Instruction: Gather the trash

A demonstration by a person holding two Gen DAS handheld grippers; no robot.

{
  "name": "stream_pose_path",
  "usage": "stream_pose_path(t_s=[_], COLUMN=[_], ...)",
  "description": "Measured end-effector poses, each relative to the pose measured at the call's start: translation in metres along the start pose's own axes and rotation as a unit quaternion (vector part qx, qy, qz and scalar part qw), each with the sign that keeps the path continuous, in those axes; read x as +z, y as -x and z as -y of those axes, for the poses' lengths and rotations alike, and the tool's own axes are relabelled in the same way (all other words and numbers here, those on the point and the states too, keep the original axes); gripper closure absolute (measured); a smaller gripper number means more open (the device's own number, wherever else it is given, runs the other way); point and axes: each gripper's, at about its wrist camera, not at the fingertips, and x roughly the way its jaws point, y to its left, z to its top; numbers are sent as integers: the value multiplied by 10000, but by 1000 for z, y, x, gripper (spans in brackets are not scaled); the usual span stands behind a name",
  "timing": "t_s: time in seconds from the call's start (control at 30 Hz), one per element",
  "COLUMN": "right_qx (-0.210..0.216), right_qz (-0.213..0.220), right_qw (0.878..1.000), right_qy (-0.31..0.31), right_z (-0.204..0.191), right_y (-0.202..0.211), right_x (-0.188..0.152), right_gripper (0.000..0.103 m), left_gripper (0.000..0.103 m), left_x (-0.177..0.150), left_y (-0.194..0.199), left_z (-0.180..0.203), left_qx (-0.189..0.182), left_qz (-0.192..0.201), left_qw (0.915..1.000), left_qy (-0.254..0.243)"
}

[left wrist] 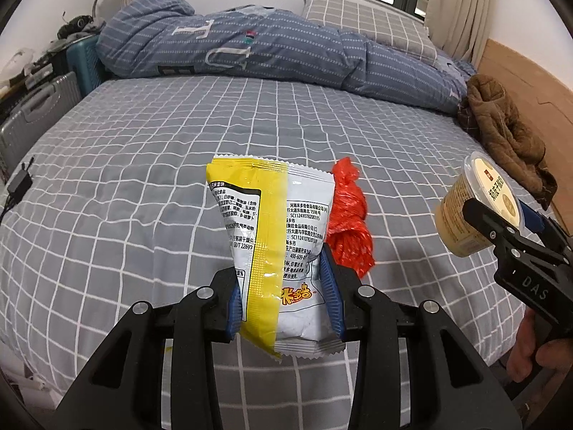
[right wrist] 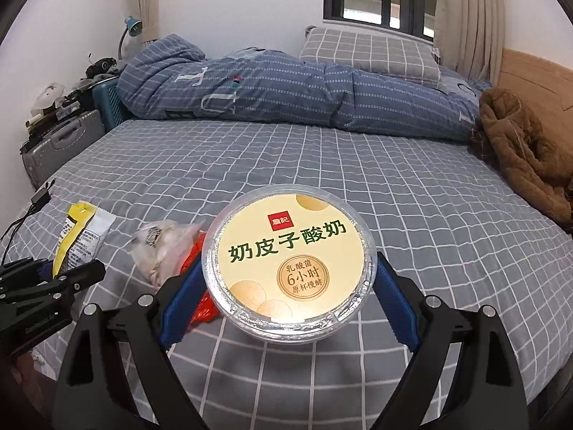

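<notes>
My left gripper point(left wrist: 284, 299) is shut on a yellow and white snack wrapper point(left wrist: 272, 222) and holds it upright above the bed. A crumpled red plastic bag point(left wrist: 349, 218) lies on the sheet just behind it. My right gripper point(right wrist: 288, 299) is shut on a round yogurt cup point(right wrist: 288, 261) with a cream lid, held above the bed. The cup point(left wrist: 476, 204) and the right gripper point(left wrist: 501, 222) also show at the right of the left wrist view. In the right wrist view the wrapper point(right wrist: 80, 236) is at the left, with a crumpled clear plastic bag point(right wrist: 164, 247) and the red bag point(right wrist: 200, 301) beside the cup.
The bed has a grey checked sheet point(left wrist: 161, 165). A blue folded quilt point(left wrist: 250, 50) and a pillow point(left wrist: 365, 21) lie at the far side. A brown jacket point(left wrist: 508, 136) lies at the right by the wooden headboard. A charger cable point(left wrist: 18, 186) lies at the left edge, and suitcases point(left wrist: 39, 111) stand beyond it.
</notes>
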Motion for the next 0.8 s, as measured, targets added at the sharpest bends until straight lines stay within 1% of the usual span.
stream_pose_path(t_s=[0.23,0.43,0.8], right_qx=[5,41,69], right_qz=[18,-28,-60], right_qw=[10000,10000,9999], right_qy=[11,-71,-115], right_z=[-2,0,-5], right_y=[25,43,74], right_x=[-12,-26,-50], right_gripper=[18,18,18], left_gripper=[67,67,67], left_x=[-14,-28,-56], left_y=[18,31,48], left_z=[5,8,12], left_qx=[-28,31,14], left_qz=[30,29,-60], left_qw=[10000,10000,10000], left_qy=[15,33,28])
